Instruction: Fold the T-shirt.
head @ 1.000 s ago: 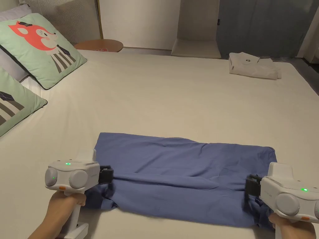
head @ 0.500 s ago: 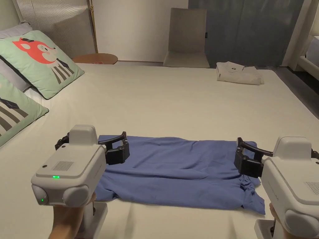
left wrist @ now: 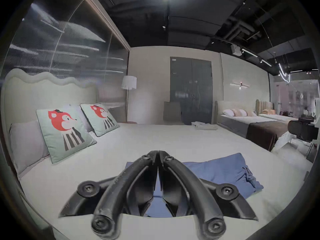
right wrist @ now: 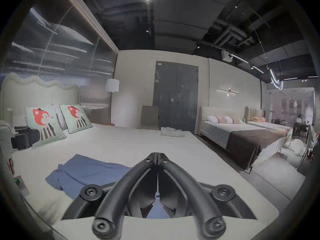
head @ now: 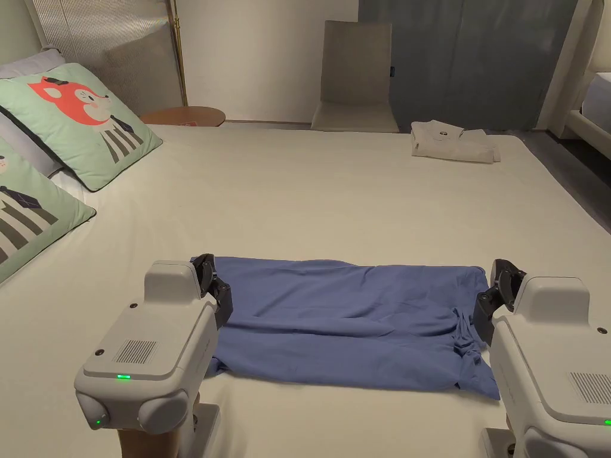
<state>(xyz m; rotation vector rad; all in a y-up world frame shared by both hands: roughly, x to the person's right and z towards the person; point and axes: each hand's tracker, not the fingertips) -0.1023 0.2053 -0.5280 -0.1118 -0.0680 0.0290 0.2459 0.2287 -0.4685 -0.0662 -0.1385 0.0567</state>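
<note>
Blue T-shirt (head: 352, 325) lies folded into long band on cream bed (head: 334, 191); left gripper (head: 210, 285) at its left end, right gripper (head: 500, 289) at right end; white folded garment (head: 453, 142) at far edge; fox cushion (head: 83, 119) at left.

Left gripper (head: 210, 280) at the T-shirt's (head: 352, 322) left end, right gripper (head: 500, 285) at its right end; jaws closed, empty.
</note>
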